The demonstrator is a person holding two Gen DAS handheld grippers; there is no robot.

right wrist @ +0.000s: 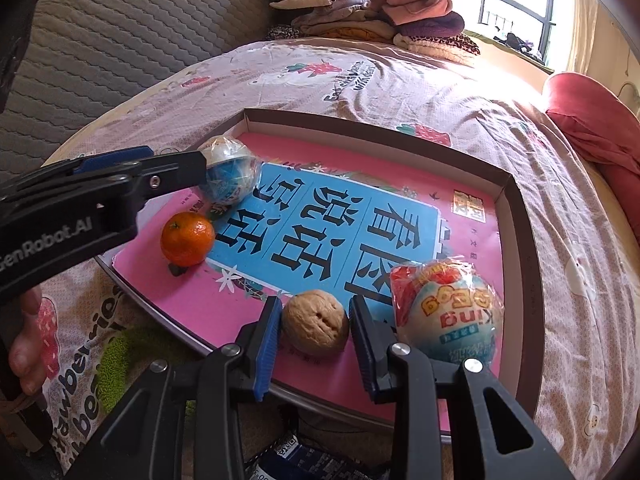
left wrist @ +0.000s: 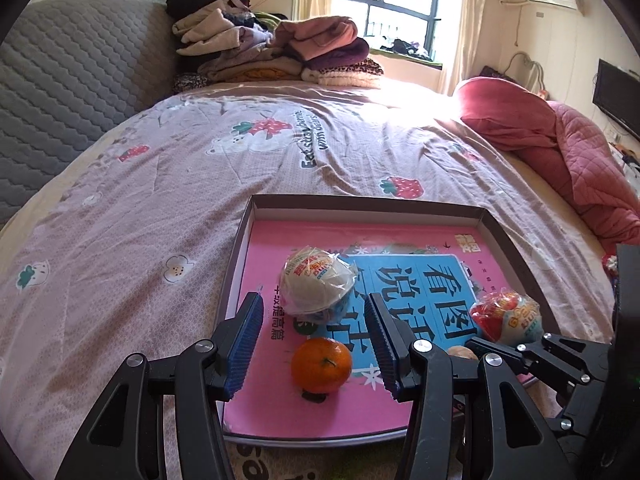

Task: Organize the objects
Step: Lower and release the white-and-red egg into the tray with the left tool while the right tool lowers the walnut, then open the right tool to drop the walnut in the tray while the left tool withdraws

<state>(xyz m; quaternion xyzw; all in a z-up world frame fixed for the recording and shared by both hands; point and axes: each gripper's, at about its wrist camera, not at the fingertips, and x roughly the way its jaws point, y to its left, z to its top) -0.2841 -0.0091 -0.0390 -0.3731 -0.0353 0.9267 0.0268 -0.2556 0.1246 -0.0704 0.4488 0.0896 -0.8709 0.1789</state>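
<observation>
Currently: right gripper [right wrist: 314, 330] clamped on walnut [right wrist: 316, 322], lift straight, gently; left gripper [left wrist: 314, 344] half-open, empty, above orange [left wrist: 321, 365]

A shallow tray [right wrist: 516, 200] lies on the bed [left wrist: 160, 200], and a book [right wrist: 320, 220] lies flat in it, covering most of its floor. Four things rest on the book. In the right wrist view, a tangerine [right wrist: 187, 238] sits near the book's near left corner, with a wrapped toy egg [right wrist: 234, 172] just behind it. A walnut [right wrist: 316, 322] sits at the near edge, between the fingers of the right gripper [right wrist: 314, 330], which press on both its sides. A second wrapped egg [right wrist: 448, 312] lies just right of the walnut. The left gripper [left wrist: 314, 334] hangs over the tangerine, apart from it. Folded clothes [left wrist: 280, 52] are piled at the bed's far end, and a quilt [left wrist: 560, 140] is bunched along its right side.
</observation>
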